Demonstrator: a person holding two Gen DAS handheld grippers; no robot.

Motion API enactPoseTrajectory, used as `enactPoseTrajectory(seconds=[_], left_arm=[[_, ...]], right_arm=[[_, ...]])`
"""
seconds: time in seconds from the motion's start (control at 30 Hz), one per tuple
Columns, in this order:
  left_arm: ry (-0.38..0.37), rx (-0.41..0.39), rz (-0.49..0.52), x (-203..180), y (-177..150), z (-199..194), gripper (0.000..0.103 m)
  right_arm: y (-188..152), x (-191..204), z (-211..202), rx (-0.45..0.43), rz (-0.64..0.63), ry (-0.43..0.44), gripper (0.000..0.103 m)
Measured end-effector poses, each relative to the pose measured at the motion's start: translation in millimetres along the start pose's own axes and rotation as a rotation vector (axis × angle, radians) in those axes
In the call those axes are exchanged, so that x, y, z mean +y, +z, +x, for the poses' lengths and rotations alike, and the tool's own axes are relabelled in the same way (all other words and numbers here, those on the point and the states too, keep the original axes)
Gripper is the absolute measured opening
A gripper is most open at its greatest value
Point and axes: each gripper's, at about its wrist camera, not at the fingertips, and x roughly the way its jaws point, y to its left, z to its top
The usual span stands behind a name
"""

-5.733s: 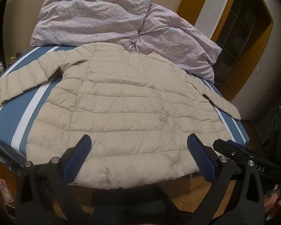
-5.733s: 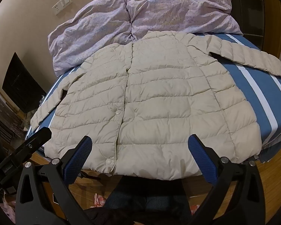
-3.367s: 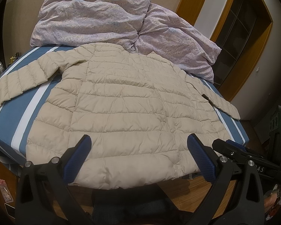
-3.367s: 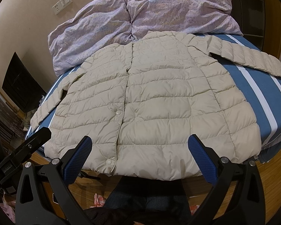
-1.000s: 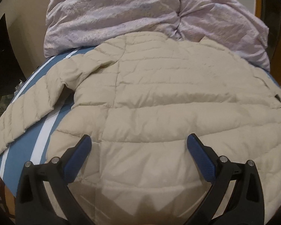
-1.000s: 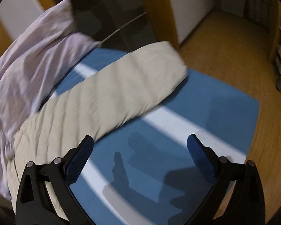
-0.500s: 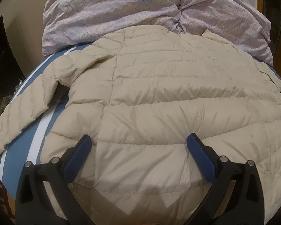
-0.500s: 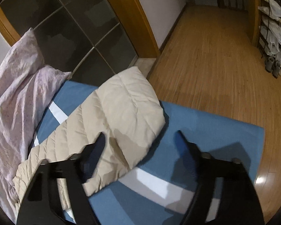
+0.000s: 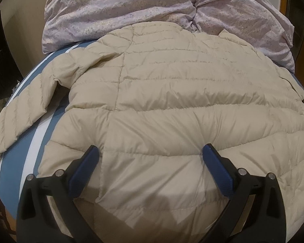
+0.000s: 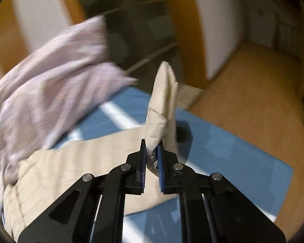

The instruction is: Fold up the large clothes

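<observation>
Bedding first: the blue striped mattress [image 9: 20, 158] bears everything and serves as your landmark.

Duvet [image 9: 131, 6], lilac, bunched at the far end of the mattress, presumably pushed there to leave a flat folding area.

Jacket [image 9: 172, 105], cream, quilted, the task's garment. It lies spread flat across the middle of the mattress, collar toward the duvet, hem toward you. One sleeve [image 9: 20, 117] lies out to the side over the mattress's white stripes, not yet folded in.

Opposite sleeve cuff [image 10: 162, 105], seen from the right wrist. It stands lifted clear of the mattress near its outer edge, beside the wooden floor [image 10: 243, 85], while the rest of that sleeve trails down onto the blue cover. The view is blurred, so finer detail is uncertain.

Right gripper [image 10: 152, 154]: your jaws are clamped tight on the cuff's end, fabric pinched between the blue pads. Likely purpose: to carry the sleeve inward across the jacket body.

Left gripper [image 9: 150, 156]: your jaws stand wide, holding nothing, with both fingertips low at the jacket's lower panel near the hem, probably to steady the body during the sleeve fold.
</observation>
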Motion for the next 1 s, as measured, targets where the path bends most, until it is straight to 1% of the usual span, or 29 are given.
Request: enactPoseTrajectory(seconds=[0.07, 0.1, 0.13, 0.2, 0.23, 0.3, 0.47, 0.5, 0.6, 0.63, 0.7, 0.73, 0.77, 0.8, 0.83, 0.87, 0.9, 1.0], left_arm=[[-0.002, 0.001, -0.002, 0, 0, 0, 0.101], [-0.003, 0.001, -0.003, 0, 0, 0, 0.101], [-0.004, 0.0, -0.004, 0, 0, 0, 0.101], [-0.004, 0.0, -0.004, 0, 0, 0, 0.101], [-0.004, 0.0, -0.004, 0, 0, 0, 0.101], [-0.004, 0.0, -0.004, 0, 0, 0, 0.101], [-0.01, 0.002, -0.007, 1, 0, 0, 0.101], [-0.01, 0.003, -0.008, 0, 0, 0, 0.101], [-0.01, 0.002, -0.008, 1, 0, 0, 0.101], [-0.011, 0.002, -0.009, 0, 0, 0, 0.101], [-0.016, 0.002, -0.01, 1, 0, 0, 0.101], [-0.019, 0.003, -0.011, 2, 0, 0, 0.101], [-0.022, 0.002, -0.011, 2, 0, 0, 0.101], [-0.024, 0.002, -0.011, 3, 0, 0, 0.101], [-0.026, 0.002, -0.012, 3, 0, 0, 0.101], [-0.027, 0.002, -0.012, 2, 0, -1, 0.101], [-0.026, 0.003, -0.012, 3, 0, -1, 0.101], [-0.027, 0.003, -0.012, 3, 0, -1, 0.101]], right_arm=[[-4, 33, -6, 0.002, -0.066, 0.057, 0.01], [-9, 59, -10, 0.008, -0.119, 0.1, 0.01], [-13, 77, -11, 0.015, -0.155, 0.129, 0.01], [-28, 120, -15, 0.041, -0.239, 0.206, 0.01], [-36, 136, -16, 0.053, -0.269, 0.235, 0.01], [-57, 178, -19, 0.087, -0.347, 0.31, 0.01], [-113, 255, -26, 0.17, -0.488, 0.443, 0.01], [-121, 266, -29, 0.183, -0.505, 0.461, 0.01], [-158, 298, -37, 0.229, -0.579, 0.522, 0.01], [-163, 306, -37, 0.238, -0.599, 0.528, 0.01], [-175, 317, -39, 0.231, -0.636, 0.508, 0.011], [-177, 320, -40, 0.213, -0.66, 0.471, 0.011], [-177, 319, -39, 0.186, -0.674, 0.428, 0.014], [-174, 318, -36, 0.169, -0.681, 0.394, 0.027], [-168, 314, -32, 0.144, -0.682, 0.342, 0.037], [-161, 306, -28, 0.124, -0.669, 0.292, 0.054], [-154, 300, -23, 0.112, -0.657, 0.262, 0.059], [-126, 264, -6, 0.08, -0.602, 0.138, 0.059]])
